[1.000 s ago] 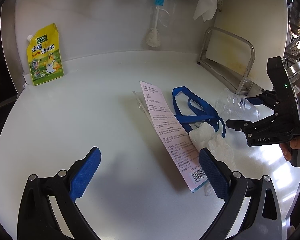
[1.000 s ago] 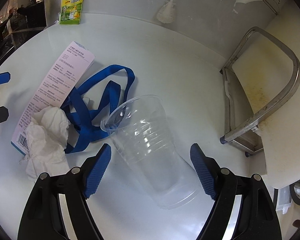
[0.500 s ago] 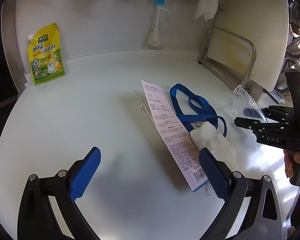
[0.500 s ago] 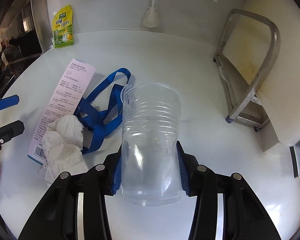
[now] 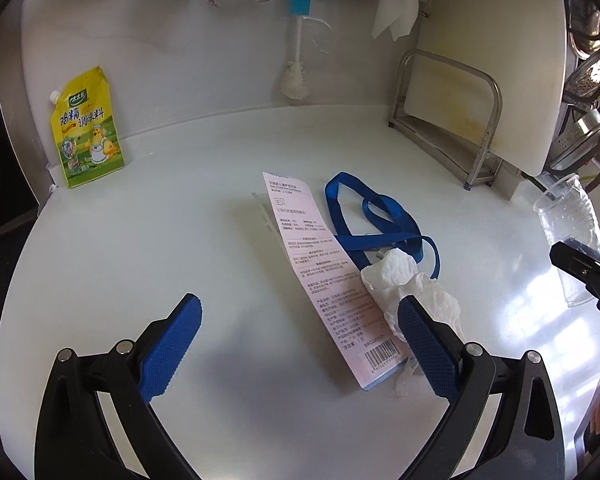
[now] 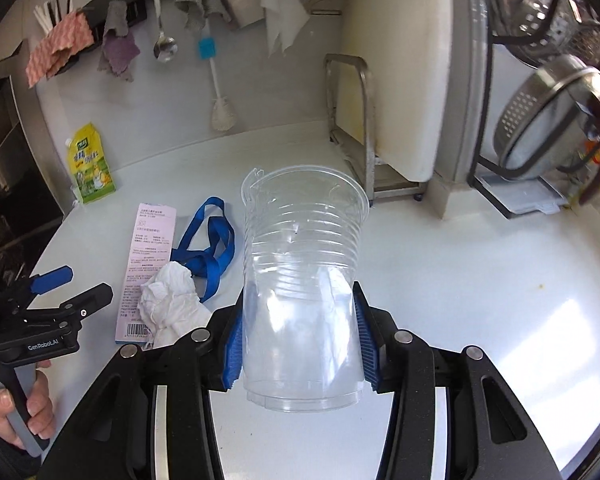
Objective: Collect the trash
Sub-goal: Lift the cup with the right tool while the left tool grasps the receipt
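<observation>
Left wrist: left gripper (image 5: 298, 346) spread wide, empty, above white counter (image 5: 180, 240); right pad hiding part of crumpled tissue (image 5: 410, 290). Clear plastic cup (image 5: 570, 224) faint, half cut off at right edge.

Right wrist: right gripper (image 6: 299, 340) clamped on cup (image 6: 302, 276), lifted clear of counter.

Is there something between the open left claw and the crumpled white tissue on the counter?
Nothing visible blocks it. The crumpled tissue lies just ahead of the left claw, partly on the pink label and a blue strap.
</observation>
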A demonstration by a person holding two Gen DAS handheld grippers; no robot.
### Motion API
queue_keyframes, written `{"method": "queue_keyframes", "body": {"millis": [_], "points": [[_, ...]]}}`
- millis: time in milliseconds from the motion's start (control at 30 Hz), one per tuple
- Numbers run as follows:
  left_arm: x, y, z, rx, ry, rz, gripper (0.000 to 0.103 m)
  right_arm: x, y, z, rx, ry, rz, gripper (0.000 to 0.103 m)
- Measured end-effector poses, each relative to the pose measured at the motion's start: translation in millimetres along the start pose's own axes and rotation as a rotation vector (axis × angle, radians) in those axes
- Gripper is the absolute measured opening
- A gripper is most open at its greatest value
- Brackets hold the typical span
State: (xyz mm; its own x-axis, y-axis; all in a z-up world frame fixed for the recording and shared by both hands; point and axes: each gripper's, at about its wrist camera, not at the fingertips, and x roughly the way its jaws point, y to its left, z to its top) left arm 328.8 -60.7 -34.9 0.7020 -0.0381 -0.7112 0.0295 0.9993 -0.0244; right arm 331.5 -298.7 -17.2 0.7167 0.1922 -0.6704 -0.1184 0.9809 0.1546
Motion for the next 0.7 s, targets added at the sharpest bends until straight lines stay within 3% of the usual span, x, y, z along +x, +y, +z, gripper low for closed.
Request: {"method": "queue_keyframes", "body": {"millis": [100,400,567,667,700], "points": [[7,1,2,-0.010,0.015,0.016,0.096,-10,-3,-8,0.031,-0.024,-0.014,0.045],[36,11,9,-0.059,0.092,0.053,0.096,-18,12,-15,-0.046,-0.044,-0.029,0.045],[52,11,13,-0.087,0.130,0.031,0.096,-19,10,-16,-0.043,-0.047,-0.031,0.045],[61,9,15,-0.096,0.144,0.030,0.092,-20,9,-17,-0.033,-0.049,-0.022,0.045],[63,8,15,-0.096,0.148,0.029,0.084,-20,9,-17,-0.034,-0.049,-0.021,0.045]]}}
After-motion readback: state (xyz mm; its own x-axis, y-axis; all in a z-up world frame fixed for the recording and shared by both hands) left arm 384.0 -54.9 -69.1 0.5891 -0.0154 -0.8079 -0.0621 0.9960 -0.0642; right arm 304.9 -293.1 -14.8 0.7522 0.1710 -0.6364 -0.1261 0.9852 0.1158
